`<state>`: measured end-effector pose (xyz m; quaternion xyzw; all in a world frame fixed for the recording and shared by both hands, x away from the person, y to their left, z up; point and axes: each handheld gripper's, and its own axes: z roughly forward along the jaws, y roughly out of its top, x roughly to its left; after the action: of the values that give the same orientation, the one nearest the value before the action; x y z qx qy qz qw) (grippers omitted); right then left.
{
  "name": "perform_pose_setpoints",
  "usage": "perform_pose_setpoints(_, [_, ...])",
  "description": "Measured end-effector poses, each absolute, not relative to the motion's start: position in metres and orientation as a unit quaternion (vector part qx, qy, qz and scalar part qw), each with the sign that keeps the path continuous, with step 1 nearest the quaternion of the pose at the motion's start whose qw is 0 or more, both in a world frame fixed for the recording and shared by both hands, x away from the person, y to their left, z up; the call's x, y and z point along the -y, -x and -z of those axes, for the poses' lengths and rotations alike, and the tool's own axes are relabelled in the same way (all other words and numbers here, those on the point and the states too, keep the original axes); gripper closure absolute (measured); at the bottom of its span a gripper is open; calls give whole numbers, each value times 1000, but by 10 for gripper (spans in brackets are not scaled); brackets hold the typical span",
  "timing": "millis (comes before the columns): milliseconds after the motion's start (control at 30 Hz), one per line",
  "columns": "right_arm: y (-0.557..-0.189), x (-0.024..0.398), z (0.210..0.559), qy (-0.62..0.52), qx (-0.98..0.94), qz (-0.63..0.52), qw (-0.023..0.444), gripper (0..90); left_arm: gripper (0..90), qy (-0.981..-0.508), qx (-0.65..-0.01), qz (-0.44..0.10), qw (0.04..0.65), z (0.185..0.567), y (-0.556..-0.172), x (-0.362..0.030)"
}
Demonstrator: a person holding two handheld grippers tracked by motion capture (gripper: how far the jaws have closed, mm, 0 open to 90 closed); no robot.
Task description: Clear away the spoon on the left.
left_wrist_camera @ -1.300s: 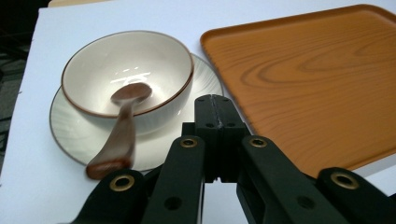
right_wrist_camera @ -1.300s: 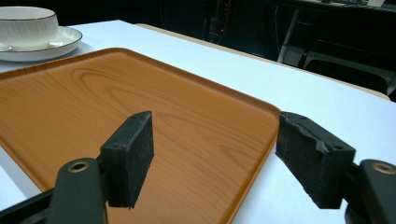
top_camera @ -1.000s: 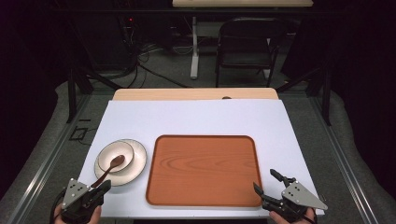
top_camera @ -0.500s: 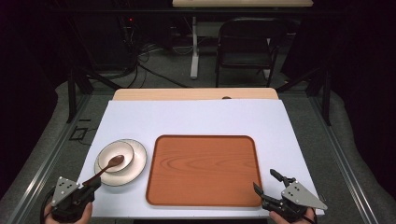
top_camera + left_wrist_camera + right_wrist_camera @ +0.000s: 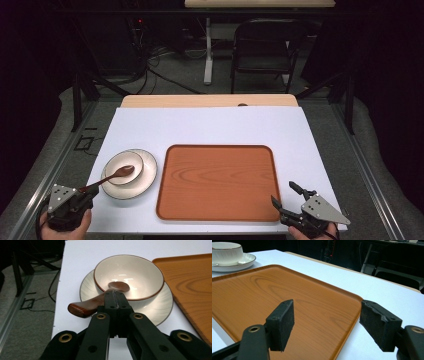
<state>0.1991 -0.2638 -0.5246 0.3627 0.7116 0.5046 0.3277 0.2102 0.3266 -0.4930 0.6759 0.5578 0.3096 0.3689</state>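
Left gripper (image 5: 85,192) clamped on spoon (image 5: 100,300) handle; spoon head lies in bowl (image 5: 140,272), which sits on plate (image 5: 160,310) at table's (image 5: 210,125) near-left, just beside tray (image 5: 220,180). Right gripper (image 5: 289,196) jaws wide apart, nothing between them, at tray's near-right corner.

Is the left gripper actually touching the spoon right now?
Touching. In the left gripper view, the left gripper has its jaws closed on the spoon handle, its scoop end inside the bowl.
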Motion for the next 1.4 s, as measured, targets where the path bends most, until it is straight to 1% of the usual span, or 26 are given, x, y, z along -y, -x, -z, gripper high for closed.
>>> perform_pose_setpoints(367, [-199, 264, 525, -363, -712, -505, 327, 278, 899, -667, -566, -327, 356, 492, -226, -336])
perform_pose_setpoints(667, [-199, 264, 525, -363, -712, -505, 326, 281, 899, -669, -569, -336, 339, 493, -241, -340])
perform_pose_setpoints(1200, [-199, 264, 525, -362, -713, -505, 325, 281, 898, -647, -590, -341, 343, 493, -264, -352])
perform_pose_setpoints(1400, [-199, 264, 525, -362, -713, -505, 325, 281, 898, -648, -591, -340, 340, 492, -271, -353])
